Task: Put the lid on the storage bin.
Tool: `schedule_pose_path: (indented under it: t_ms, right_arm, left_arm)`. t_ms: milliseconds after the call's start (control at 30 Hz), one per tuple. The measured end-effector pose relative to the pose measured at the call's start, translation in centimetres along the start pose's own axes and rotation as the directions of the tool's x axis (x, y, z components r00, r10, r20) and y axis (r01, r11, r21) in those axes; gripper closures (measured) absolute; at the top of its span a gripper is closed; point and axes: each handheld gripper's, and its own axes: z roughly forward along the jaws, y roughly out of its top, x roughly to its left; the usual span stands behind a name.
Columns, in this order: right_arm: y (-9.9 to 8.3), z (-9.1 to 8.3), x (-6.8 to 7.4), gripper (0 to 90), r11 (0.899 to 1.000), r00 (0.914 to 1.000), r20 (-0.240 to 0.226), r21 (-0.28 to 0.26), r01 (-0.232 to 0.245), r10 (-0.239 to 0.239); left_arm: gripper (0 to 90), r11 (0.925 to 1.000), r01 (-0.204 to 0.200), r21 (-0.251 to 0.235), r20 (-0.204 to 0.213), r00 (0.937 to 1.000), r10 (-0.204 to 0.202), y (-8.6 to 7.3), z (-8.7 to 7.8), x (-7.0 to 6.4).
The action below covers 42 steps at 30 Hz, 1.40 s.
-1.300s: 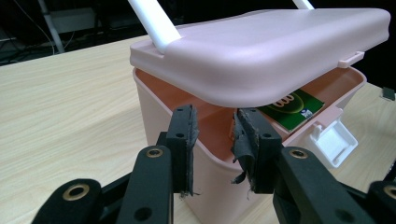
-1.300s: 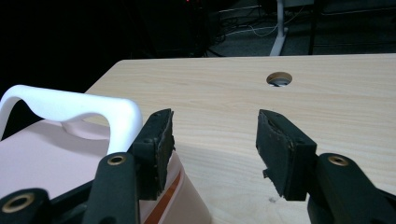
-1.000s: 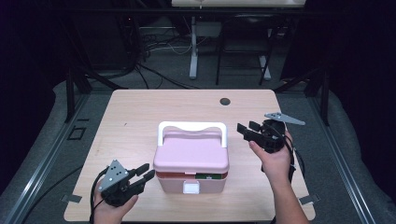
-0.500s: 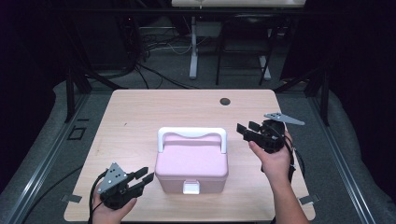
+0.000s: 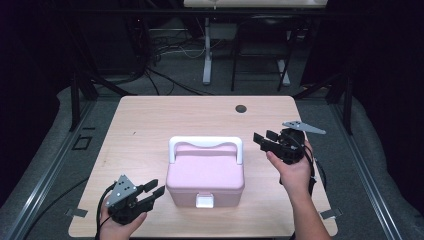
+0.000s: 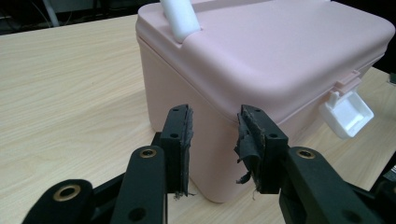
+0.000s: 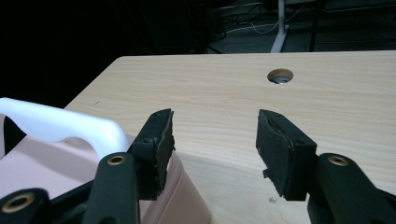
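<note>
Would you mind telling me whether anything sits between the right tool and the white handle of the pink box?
Nothing visible does: the open right tool is beside the handle, with bare table between.

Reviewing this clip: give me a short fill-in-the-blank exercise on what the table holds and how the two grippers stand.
1. The pink box has a white ____ on top.
2. The lid of the box is ____.
3. The left gripper is open beside the box, gripping ____.
4. The small white latch sits on the box side facing the ____.

Missing words: handle; closed; nothing; person
</note>
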Motion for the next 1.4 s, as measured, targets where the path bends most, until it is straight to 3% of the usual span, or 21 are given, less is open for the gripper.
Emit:
schedule_pose_path:
  t_ms: [67, 100, 200, 433, 533, 567, 600, 767, 867, 933, 967, 1100, 1167, 1200, 1333, 1400]
  right_arm:
    - [-0.1, 0.2, 0.0, 45.9, 1.000, 1.0000, 0.001, -0.019, -0.003, 0.003]
    - [0.0, 0.0, -0.1, 46.0, 1.000, 1.0000, 0.000, 0.003, 0.000, 0.000]
    - [-0.1, 0.2, -0.1, 45.9, 1.000, 1.0000, 0.003, -0.010, -0.003, 0.003]
    - [-0.3, 0.5, -0.3, 45.9, 1.000, 1.0000, 0.008, 0.016, -0.005, 0.005]
    - [-0.3, 0.5, -0.3, 45.9, 1.000, 0.9999, 0.010, 0.025, -0.003, 0.002]
    - [-0.4, 0.7, -0.3, 45.9, 1.000, 0.9999, 0.012, 0.007, -0.004, 0.004]
    - [-0.3, 0.5, -0.3, 45.9, 0.999, 0.9999, 0.013, 0.036, 0.000, -0.001]
    - [-0.6, 0.8, -0.3, 45.9, 1.000, 0.9999, 0.014, 0.026, 0.003, -0.003]
    - [-0.9, 1.1, -0.3, 46.0, 0.999, 0.9997, 0.021, 0.048, 0.008, -0.009]
    - [-1.1, 1.4, -0.2, 45.9, 0.999, 0.9997, 0.022, 0.032, 0.008, -0.008]
    - [-1.1, 1.3, -0.2, 46.0, 0.998, 0.9996, 0.023, 0.056, 0.014, -0.015]
    - [-1.5, 1.6, 0.0, 46.0, 0.998, 0.9995, 0.027, 0.067, 0.017, -0.019]
    - [-1.7, 2.0, 0.1, 46.0, 0.999, 0.9993, 0.031, 0.044, 0.022, -0.023]
    - [-1.7, 1.8, 0.1, 46.0, 0.997, 0.9994, 0.025, 0.072, 0.024, -0.026]
    - [-1.9, 2.0, 0.2, 46.0, 0.997, 0.9989, 0.030, 0.066, 0.035, -0.037]
    - [-1.9, 1.9, 0.3, 46.0, 0.995, 0.9987, 0.028, 0.096, 0.041, -0.044]
  left_arm:
    - [62.1, 1.0000, 0.006, -0.002, -0.010, 0.9999, -0.006, -0.1, 0.1, 0.2]
    - [60.9, 0.9999, 0.010, -0.004, -0.009, 0.9999, -0.010, -0.1, 0.1, 0.3]
    - [58.9, 0.9997, 0.023, 0.005, -0.026, 0.9994, -0.023, -0.4, 0.2, 0.8]
    - [56.8, 0.9982, 0.058, 0.018, -0.047, 0.9973, -0.057, -0.9, 0.7, 1.9]
    - [56.6, 0.9979, 0.061, 0.023, -0.053, 0.9968, -0.060, -1.1, 0.9, 2.2]
    - [56.5, 0.9976, 0.064, 0.025, -0.054, 0.9965, -0.063, -1.1, 1.0, 2.3]
    - [56.5, 0.9975, 0.067, 0.025, -0.057, 0.9963, -0.065, -1.2, 1.0, 2.4]
    - [56.4, 0.9969, 0.072, 0.030, -0.074, 0.9948, -0.070, -1.5, 1.3, 2.9]
    - [56.3, 0.9964, 0.077, 0.036, -0.075, 0.9944, -0.074, -1.6, 1.5, 3.1]
    - [56.1, 0.9964, 0.075, 0.040, -0.074, 0.9946, -0.072, -1.7, 1.7, 3.2]
    - [55.8, 0.9964, 0.071, 0.047, -0.075, 0.9949, -0.067, -1.8, 1.8, 3.3]
    - [55.4, 0.9967, 0.060, 0.055, -0.080, 0.9952, -0.055, -2.0, 2.2, 3.4]
    - [55.3, 0.9963, 0.062, 0.060, -0.079, 0.9952, -0.057, -2.0, 2.3, 3.5]
    - [55.2, 0.9961, 0.063, 0.062, -0.080, 0.9952, -0.058, -2.1, 2.4, 3.6]
    - [54.7, 0.9945, 0.075, 0.074, -0.080, 0.9945, -0.069, -2.3, 2.6, 3.9]
    - [54.6, 0.9940, 0.082, 0.072, -0.079, 0.9940, -0.076, -2.4, 2.6, 4.0]
